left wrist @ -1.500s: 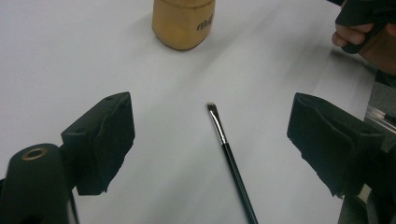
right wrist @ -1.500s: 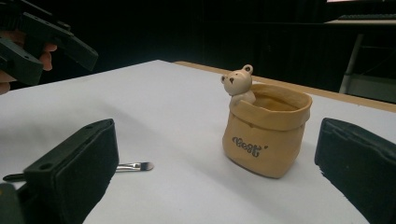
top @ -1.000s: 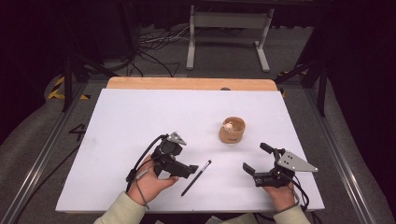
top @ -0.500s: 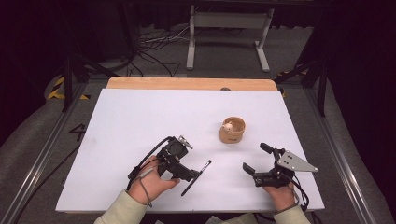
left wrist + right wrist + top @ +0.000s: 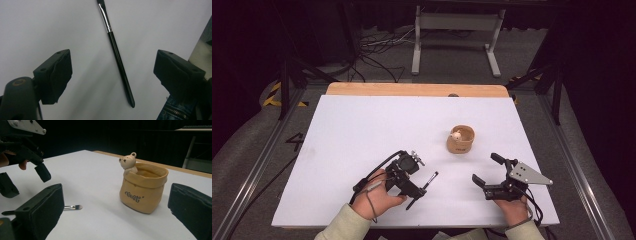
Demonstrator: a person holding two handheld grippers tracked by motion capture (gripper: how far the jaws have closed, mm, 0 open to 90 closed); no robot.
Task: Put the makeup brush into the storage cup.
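Spread wide over the thin brush (image 5: 119, 62), the left gripper (image 5: 112, 72) could roll it aside if one jaw lands first.

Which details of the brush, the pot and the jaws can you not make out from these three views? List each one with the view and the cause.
1. Brush: its bristle tip is cut off by the top edge of the left gripper view.
2. Brush handle: in the right gripper view the near jaw covers it.
3. Pot: its inside is hidden by its own front wall in the right gripper view.
4. Lettering on the pot: too small to read in the high view.
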